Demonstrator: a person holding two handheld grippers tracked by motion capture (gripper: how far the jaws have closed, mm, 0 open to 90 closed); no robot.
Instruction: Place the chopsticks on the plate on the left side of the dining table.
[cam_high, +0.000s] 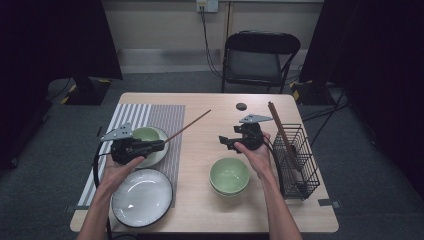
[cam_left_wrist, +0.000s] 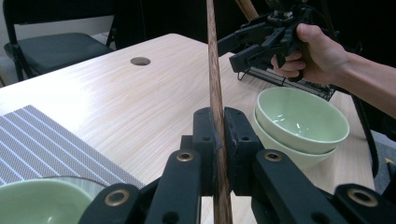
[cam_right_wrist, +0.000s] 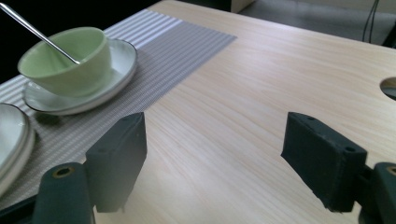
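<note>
Left gripper (cam_high: 161, 144): jaws clamped on a chopstick (cam_high: 189, 126), which slants up and away over the bare table (cam_high: 200, 165) from above the small bowl (cam_high: 146, 134).
Right gripper (cam_high: 223, 142): jaws wide apart, holding nothing, just beyond the stacked bowls (cam_high: 229, 176).
Small bowl sits on a plate (cam_high: 159, 150) on the striped mat (cam_high: 165, 120); a metal rod (cam_right_wrist: 37, 31) leans in it.
Large plate (cam_high: 142, 197) lies at the near edge.
Wire rack (cam_high: 299, 160) with more chopsticks (cam_high: 281, 131) stands at the right edge.
Open wood lies between the grippers.
Chair (cam_high: 260, 57) stands behind, on grey carpet.
</note>
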